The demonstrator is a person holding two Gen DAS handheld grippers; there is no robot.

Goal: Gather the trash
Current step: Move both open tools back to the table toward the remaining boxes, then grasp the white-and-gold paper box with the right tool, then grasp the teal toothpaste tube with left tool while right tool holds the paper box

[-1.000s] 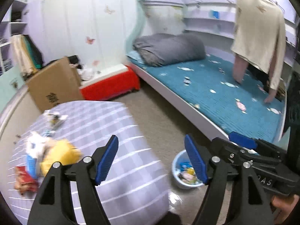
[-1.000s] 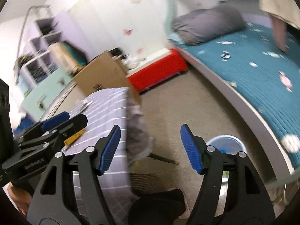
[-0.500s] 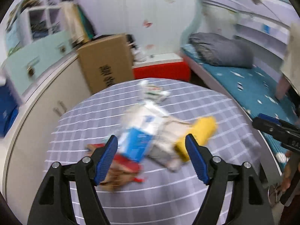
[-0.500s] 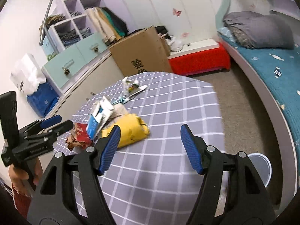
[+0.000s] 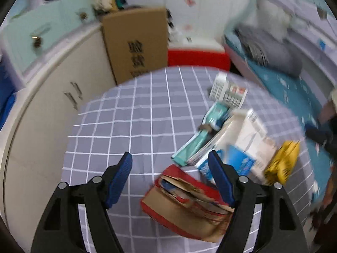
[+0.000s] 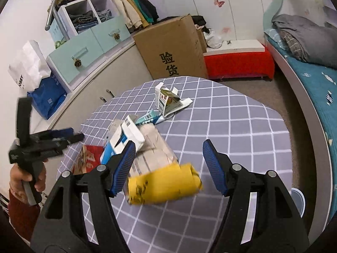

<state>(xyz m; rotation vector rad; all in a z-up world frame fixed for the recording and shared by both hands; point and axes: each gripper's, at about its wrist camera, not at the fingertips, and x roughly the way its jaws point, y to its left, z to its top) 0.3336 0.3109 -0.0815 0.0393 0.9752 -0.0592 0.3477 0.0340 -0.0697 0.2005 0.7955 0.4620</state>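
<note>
- Trash lies in a loose heap on the grey checked tablecloth (image 6: 231, 126); both grippers hang above it with jaws apart and nothing between the pads.
- Left gripper (image 5: 170, 177), left wrist view: the crumpled red-and-brown wrapper (image 5: 185, 202) sits just past the tips, toward the 5 o'clock side, partly hidden by the right-hand finger. The blue-and-white carton (image 5: 238, 147) lies at 2 o'clock from the tips, with a teal sachet (image 5: 200, 139) leaning on its left edge.
- Right gripper (image 6: 168, 166), right wrist view: the yellow packet (image 6: 164, 185), blurred, lies between the two fingers, nearer the left one, untouched by either pad. The same carton (image 6: 124, 139) lies at 10 o'clock, resting over a pale plastic bag (image 6: 153, 147).
- Only the right wrist view shows the torn small box (image 6: 166, 101) clearly, at 12 o'clock on the far part of the table, as well as the person's left hand (image 6: 27, 179) gripping the left tool's handle at 9 o'clock, and the rim of a bin (image 6: 299, 200) on the floor at 4 o'clock.
- Only the left wrist view shows the red wrapper's torn open end; there the yellow packet (image 5: 284, 162) is a smear at 3 o'clock.
- Cardboard box (image 6: 172, 48) stands beyond the table in both views.
</note>
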